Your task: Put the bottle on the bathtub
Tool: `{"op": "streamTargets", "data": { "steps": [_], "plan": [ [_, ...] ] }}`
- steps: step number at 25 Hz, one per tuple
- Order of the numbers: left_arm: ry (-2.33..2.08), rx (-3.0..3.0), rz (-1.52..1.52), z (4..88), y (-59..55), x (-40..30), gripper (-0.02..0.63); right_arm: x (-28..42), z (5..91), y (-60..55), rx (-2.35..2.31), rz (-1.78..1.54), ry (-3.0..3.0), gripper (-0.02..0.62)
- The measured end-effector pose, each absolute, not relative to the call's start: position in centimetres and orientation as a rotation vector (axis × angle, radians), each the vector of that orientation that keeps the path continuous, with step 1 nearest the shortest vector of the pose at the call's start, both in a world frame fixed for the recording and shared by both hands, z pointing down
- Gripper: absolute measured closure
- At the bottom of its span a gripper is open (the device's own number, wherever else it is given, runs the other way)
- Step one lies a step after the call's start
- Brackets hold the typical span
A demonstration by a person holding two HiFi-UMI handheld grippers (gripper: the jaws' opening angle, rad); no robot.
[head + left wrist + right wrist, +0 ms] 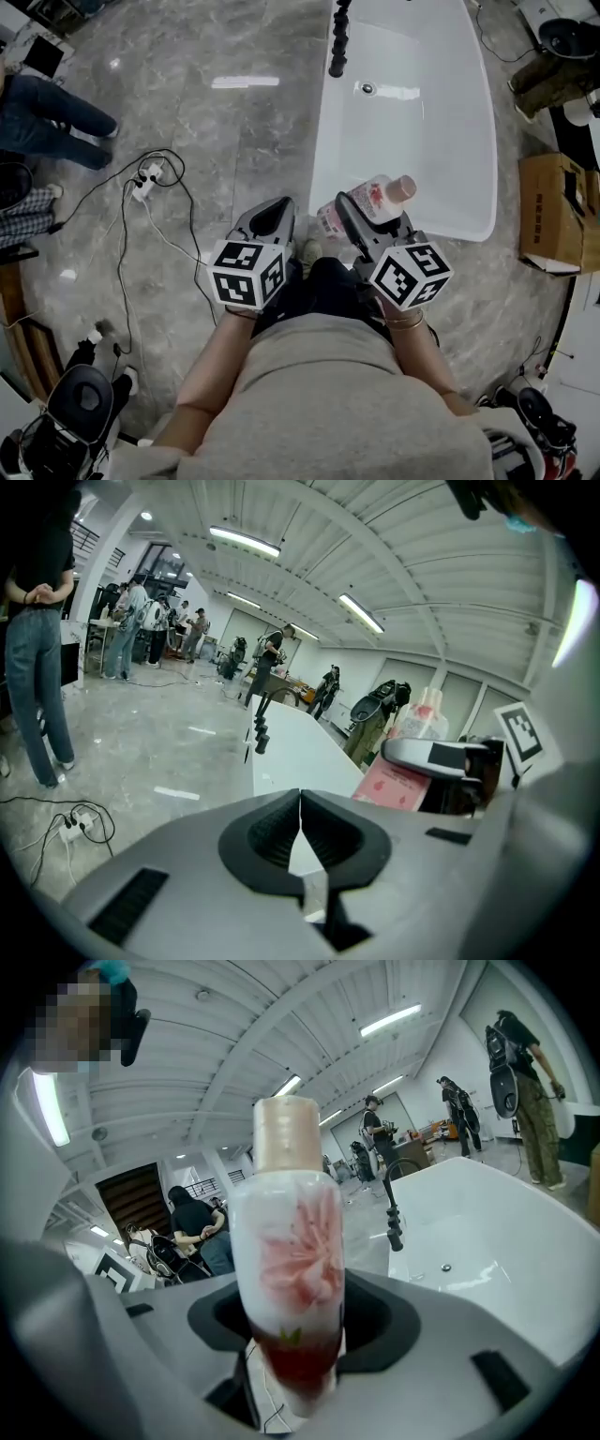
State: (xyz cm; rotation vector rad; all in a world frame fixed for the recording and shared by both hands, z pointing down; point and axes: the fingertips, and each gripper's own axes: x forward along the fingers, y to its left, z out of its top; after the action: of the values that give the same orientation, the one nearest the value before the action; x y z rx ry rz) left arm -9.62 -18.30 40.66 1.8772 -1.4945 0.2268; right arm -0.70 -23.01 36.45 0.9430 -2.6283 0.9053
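Nearest: left gripper (pixel 300 832), pressed shut on nothing, just beside the other one. Offers no steadying as it stands.

Then right gripper (pixel 291 1335), clenched on the bottle (pixel 289 1241). Grips only the dark red lower end and leaves the pale body and beige cap sticking out ahead of the jaws. Looks top-heavy in that hold. Could swing or creep out of the pads with a quick tilt or an early slackening.

In the head view: slanted, cap up and away, at the near end of the bathtub (pixel 323 159), not resting on it. Hard to judge the height above the rim, so risks knocking the base on the edge when lowering.

Next out, the rim itself: narrow, glossy, curved. Gives little flat footing. If let go while tilted, probably topples, either inward down the smooth white wall toward the drain (pixel 367 88) or outward onto the floor (pixel 234 141). Needs setting upright and square on the ledge before release.

Farther along, black faucet (pixel 338 37) on the left rim. Well apart from the bottle; matters only if placing that far up, where it could catch the cap.

Beyond, a box (pixel 553 211) to the right and cables (pixel 141 183) to the left. Both well apart; a snag only with a sideways step.
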Motion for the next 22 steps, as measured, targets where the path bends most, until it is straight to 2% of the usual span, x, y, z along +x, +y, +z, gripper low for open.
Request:
{"op": "streamTargets", "data": {
  "steps": [7,22],
  "plan": [
    [-1.46,1.87,0.209,41.8,-19.3,-10.1,0.598,-0.8,37.0,-24.0,0.954,0.848,-2.614,0.371],
    [-1.333,1.84,0.255,49.0,-18.0,-7.3,0.598,0.6,44.6,-22.6,0.929,0.799,-2.495,0.373]
  ]
}}
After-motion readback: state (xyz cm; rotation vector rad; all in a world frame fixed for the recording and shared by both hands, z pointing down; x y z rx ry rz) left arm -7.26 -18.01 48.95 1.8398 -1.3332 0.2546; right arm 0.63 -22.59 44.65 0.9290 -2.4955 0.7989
